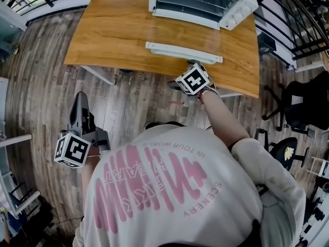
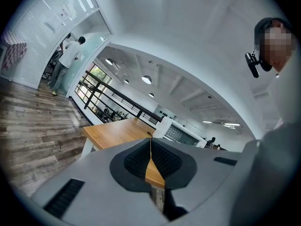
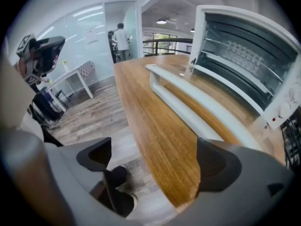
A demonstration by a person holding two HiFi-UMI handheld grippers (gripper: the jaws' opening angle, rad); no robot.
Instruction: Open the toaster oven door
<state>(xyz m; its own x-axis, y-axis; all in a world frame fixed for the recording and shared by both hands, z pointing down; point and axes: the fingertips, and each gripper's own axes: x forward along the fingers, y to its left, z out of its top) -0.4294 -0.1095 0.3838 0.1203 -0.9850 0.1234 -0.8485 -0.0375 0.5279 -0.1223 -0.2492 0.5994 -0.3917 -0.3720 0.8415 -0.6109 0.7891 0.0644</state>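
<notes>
Head view is showing the white metal toaster oven (image 1: 205,1) sitting far and right on the brown wooden table (image 1: 113,30). Its glass door (image 1: 180,36) is lying flat and open. It is pointing toward the near table edge, with its long side running left to right. The long white handle (image 1: 183,53) is sitting nearest. The right gripper (image 1: 194,68) is waiting just near the handle, jaws wide apart, holding nothing. The left gripper (image 1: 79,101) is hanging low over the floor, jaws pressed together, empty. I think the job looks done, so the right gripper should be backing straight away without bumping the handle.
</notes>
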